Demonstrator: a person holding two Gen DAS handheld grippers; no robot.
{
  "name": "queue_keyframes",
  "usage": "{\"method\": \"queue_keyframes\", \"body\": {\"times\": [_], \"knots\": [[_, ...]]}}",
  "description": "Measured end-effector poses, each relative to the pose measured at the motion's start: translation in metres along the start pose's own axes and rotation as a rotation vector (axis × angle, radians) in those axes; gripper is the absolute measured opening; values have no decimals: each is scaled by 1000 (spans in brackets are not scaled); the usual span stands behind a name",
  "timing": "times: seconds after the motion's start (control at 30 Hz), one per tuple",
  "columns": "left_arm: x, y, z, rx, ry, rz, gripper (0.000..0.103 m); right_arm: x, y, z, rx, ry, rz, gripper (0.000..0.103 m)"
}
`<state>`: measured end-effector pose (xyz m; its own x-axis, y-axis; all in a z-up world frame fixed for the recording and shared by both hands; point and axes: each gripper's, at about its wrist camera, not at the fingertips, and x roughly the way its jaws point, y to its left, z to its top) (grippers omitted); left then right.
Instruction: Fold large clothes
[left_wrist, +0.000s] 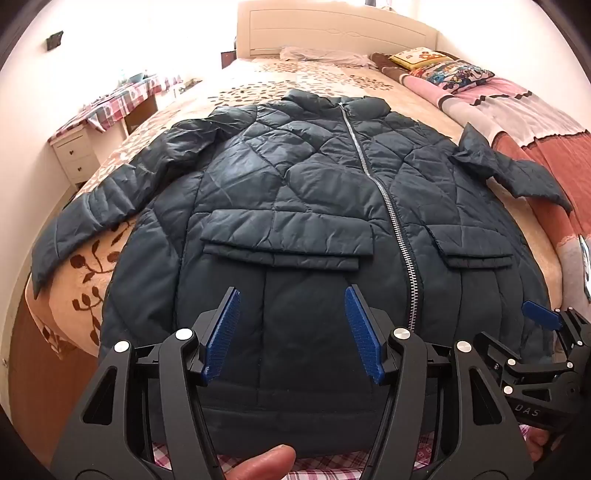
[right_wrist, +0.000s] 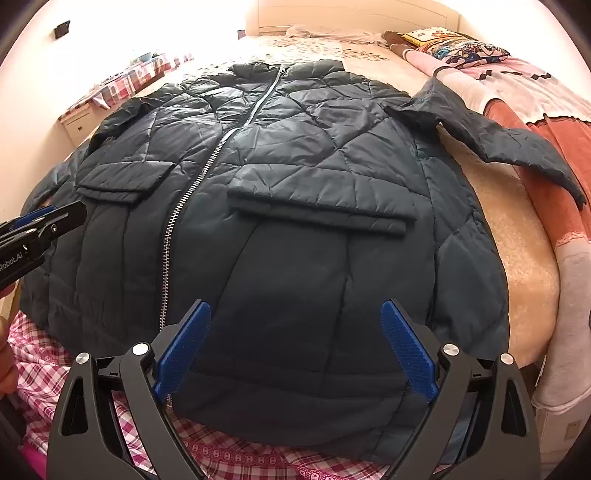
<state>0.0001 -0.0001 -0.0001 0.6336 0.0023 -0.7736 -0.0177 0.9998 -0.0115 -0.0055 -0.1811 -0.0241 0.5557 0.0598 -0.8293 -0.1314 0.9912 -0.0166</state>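
My left gripper (left_wrist: 291, 332) hangs over the lower front of the dark quilted jacket (left_wrist: 295, 206), its blue pads spread wide apart with nothing between them. My right gripper (right_wrist: 295, 347) hovers over the hem on the other side of the zipper (right_wrist: 192, 192), fingers likewise parted and empty. The jacket lies face up and zipped on the bed (left_wrist: 258, 81), collar toward the headboard (left_wrist: 332, 33), hem toward me and overlapping a pink checked cloth (right_wrist: 74, 369) at the near edge. Both flap pockets (left_wrist: 288, 236) face up. One sleeve (left_wrist: 103, 199) stretches out flat over the leaf-patterned bedspread; the other sleeve (right_wrist: 498, 136) lies crumpled toward a pink and red blanket (left_wrist: 535, 122). A colourful pillow (left_wrist: 450, 70) sits near the headboard, and a small white nightstand (left_wrist: 72, 155) stands beside the bed.
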Motion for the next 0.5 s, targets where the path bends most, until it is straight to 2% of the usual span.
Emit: {"method": "queue_keyframes", "body": {"times": [0.5], "knots": [[0,0,0,0,3,-1,59,-1,0,0,3,-3,2,91]]}}
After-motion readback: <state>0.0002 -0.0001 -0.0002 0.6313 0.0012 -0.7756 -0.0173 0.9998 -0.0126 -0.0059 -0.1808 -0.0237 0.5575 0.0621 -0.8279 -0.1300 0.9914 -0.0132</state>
